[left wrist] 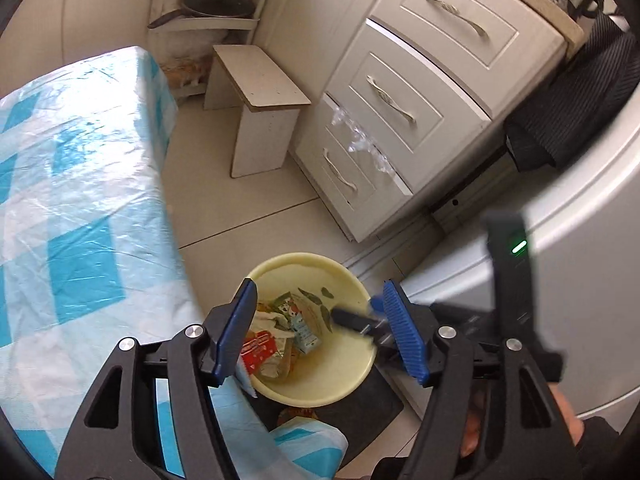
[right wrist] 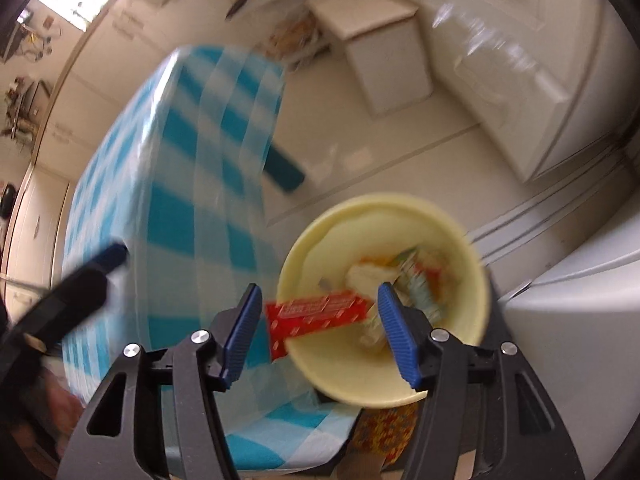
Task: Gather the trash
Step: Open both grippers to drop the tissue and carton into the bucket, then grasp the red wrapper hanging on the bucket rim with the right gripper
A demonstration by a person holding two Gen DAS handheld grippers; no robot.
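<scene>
Pale-yellow plastic bin (left wrist: 320,376) on floor beside checked-cloth surface (left wrist: 80,200), smooth rigid wall. Inside: red wrapper (right wrist: 316,314), thin crinkly foil, feather-light, slippery; small carton (left wrist: 302,322), soft card, crushable. Best pinch wrapper at flat end. My left gripper (left wrist: 320,332) fingers spread, empty; right gripper (right wrist: 320,330) fingers spread, wrapper loose between them, view blurred.
</scene>
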